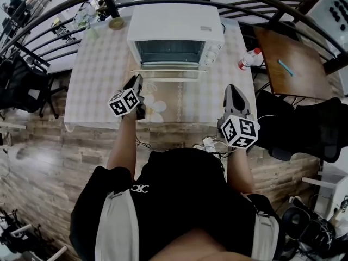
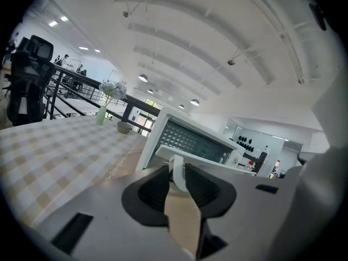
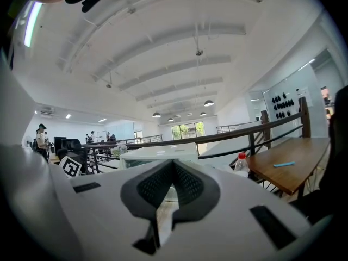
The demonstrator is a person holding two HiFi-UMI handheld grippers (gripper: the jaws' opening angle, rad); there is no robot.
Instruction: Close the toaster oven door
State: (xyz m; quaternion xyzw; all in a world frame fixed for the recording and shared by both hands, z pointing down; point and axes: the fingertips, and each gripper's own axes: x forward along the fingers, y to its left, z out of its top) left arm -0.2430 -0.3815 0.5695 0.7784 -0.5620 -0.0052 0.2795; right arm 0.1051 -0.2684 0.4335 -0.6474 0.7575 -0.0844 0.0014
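A white toaster oven stands at the far side of a checked table, its door dropped open towards me. My left gripper reaches the door's left front corner. In the left gripper view the white door handle sits between the dark pads, with a thin gap on the left side, so the jaws stand open around it. My right gripper hovers over the table's near right part, apart from the oven. Its pads meet at the tips, shut on nothing.
A plastic bottle with a red cap lies at the table's right edge, also seen in the right gripper view. A brown wooden table is to the right. A bowl and a vase sit at the far left. A black railing runs behind.
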